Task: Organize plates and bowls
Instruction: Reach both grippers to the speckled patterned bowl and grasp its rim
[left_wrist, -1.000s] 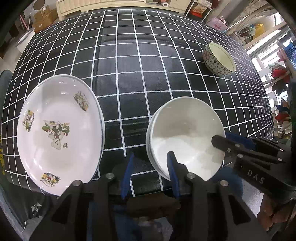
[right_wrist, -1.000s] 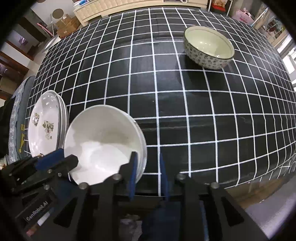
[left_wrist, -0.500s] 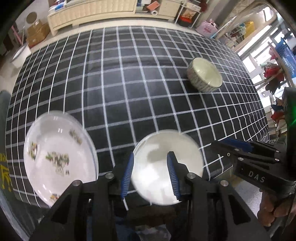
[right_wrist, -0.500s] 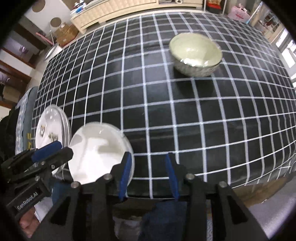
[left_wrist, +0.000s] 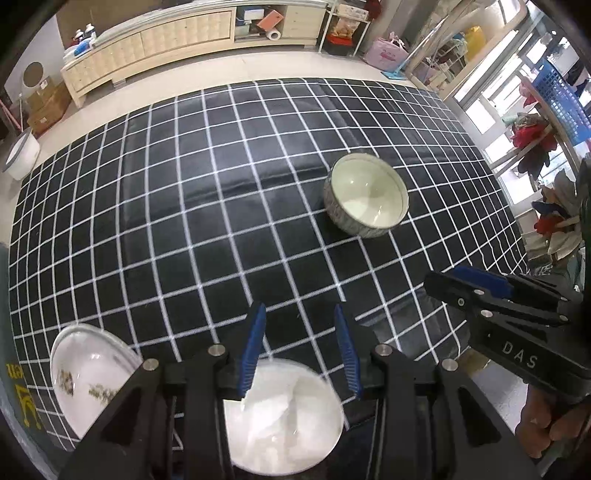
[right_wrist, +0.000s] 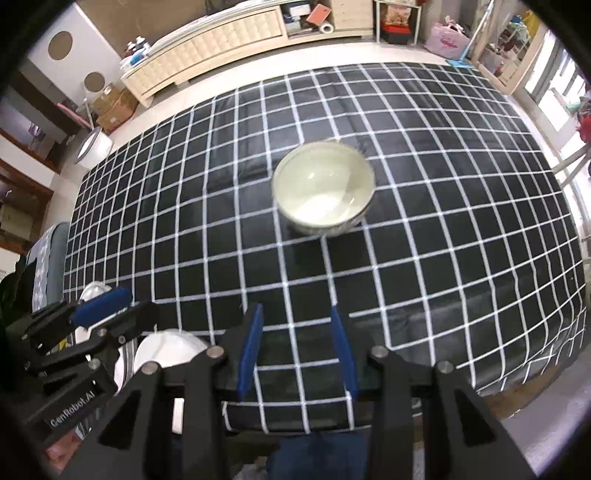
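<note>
While the patterned bowl (right_wrist: 323, 189) stands alone mid-counter (right_wrist: 461, 258), the white bowl (left_wrist: 284, 417) and decorated plates (left_wrist: 86, 373) sit at the near edge, well apart from it; gathering looks unfinished. Left claw (left_wrist: 300, 350) and right claw (right_wrist: 295, 349) stand apart, empty. Readable: "DAS", "GenRobot.AI".

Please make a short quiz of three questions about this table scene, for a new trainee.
1. True or false: the left gripper holds the patterned bowl.
2. Which dish lies nearest the decorated plate? A) patterned bowl B) white bowl
3. Fill in: the tablecloth is black with white ____.

Key: 1 false, both the left and the right gripper are open and empty; 2 B; 3 grid lines.
</note>
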